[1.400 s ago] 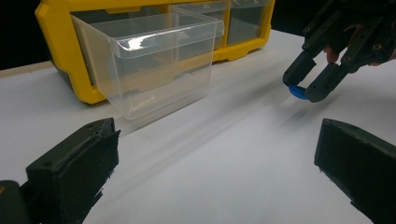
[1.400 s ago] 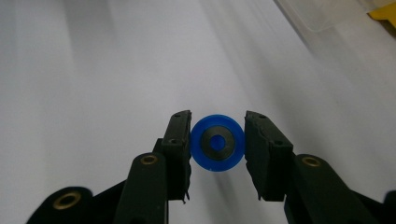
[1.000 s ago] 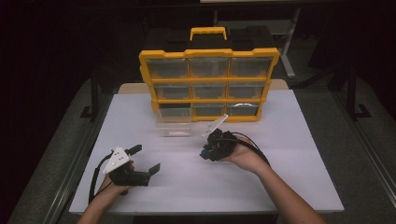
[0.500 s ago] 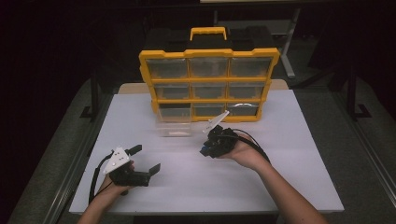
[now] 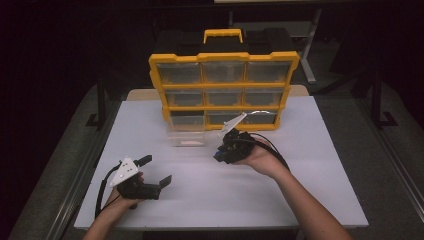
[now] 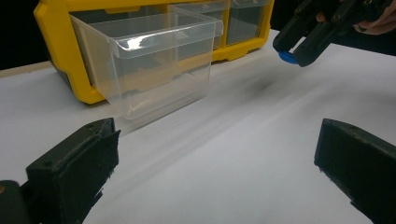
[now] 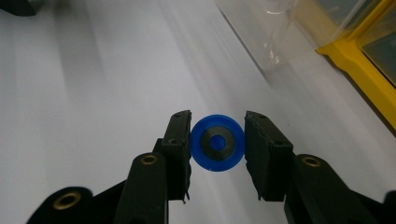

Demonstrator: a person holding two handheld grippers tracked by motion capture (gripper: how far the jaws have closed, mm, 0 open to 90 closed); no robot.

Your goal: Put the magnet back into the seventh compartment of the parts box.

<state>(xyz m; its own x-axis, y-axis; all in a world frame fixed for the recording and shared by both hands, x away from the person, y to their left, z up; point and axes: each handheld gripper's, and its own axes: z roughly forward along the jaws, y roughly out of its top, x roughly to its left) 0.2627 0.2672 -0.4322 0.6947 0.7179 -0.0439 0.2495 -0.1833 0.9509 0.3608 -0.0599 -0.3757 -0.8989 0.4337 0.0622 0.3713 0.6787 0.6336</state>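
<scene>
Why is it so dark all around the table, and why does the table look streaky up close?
High view: light falls on the white table alone, so the room behind the yellow organizer stays black. Left gripper view: the tabletop is smeared into streaks, a glare patch shines on the clear drawer, and the right gripper looks soft. Right gripper view: the blue disc is sharp; the far corners blur.
</scene>
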